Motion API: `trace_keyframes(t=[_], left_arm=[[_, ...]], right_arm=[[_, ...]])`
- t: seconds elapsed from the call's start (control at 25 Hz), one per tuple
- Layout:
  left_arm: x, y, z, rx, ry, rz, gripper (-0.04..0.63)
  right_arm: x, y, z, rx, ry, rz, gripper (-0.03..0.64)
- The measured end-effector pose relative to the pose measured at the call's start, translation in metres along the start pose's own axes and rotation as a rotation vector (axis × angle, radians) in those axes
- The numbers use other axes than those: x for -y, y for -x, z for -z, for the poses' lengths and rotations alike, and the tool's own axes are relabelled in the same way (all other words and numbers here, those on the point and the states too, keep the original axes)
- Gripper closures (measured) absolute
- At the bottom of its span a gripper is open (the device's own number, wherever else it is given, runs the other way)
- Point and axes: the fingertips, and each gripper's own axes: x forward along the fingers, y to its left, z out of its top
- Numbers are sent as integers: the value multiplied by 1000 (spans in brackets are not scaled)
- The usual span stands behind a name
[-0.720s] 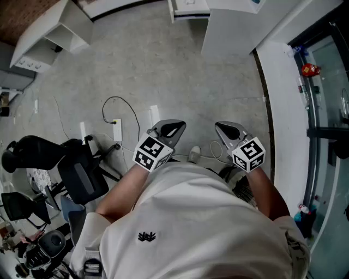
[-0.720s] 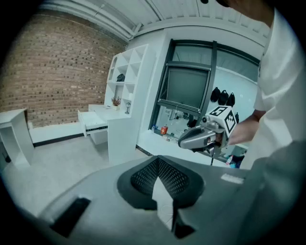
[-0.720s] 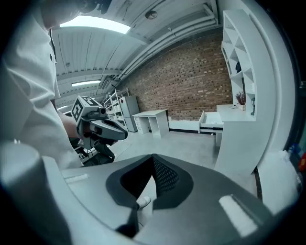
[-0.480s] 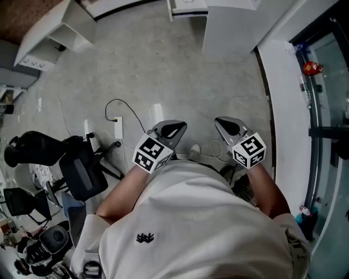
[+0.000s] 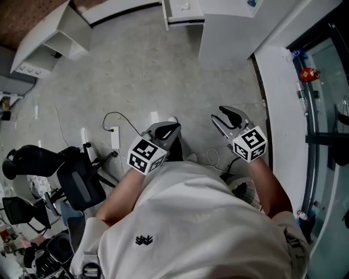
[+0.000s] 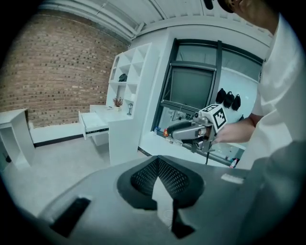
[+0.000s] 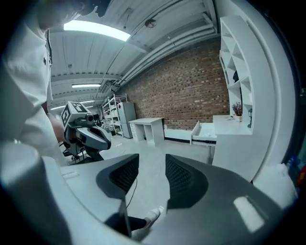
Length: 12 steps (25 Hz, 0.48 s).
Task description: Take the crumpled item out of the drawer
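The drawer is far off. With the left gripper pinched closed and the right gripper parted, both empty, a left-first reach risks nudging, not grasping.

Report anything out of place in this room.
The white drawer stands pulled open at the far side, and a black cable lies looped loose across the floor. Nothing looks spilled or broken.

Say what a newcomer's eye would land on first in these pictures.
First come the two marker-cubed grippers, held side by side ahead of the person's white shirt. The left gripper has its jaws together, and the right gripper has them apart with nothing between. Next is the open drawer of the white desk, far across the grey floor at the top of the head view.
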Motion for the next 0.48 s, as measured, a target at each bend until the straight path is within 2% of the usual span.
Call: trace_keyframes(t=[0.16,0.48], left_arm=[[-40,-20,-25,12,-13,32,589],[-133,-31,-85,66,-31,50,589]], right_arm=[[41,-28,-28,7,4,61,374],[100,-115,-84,-36,37,75,357]])
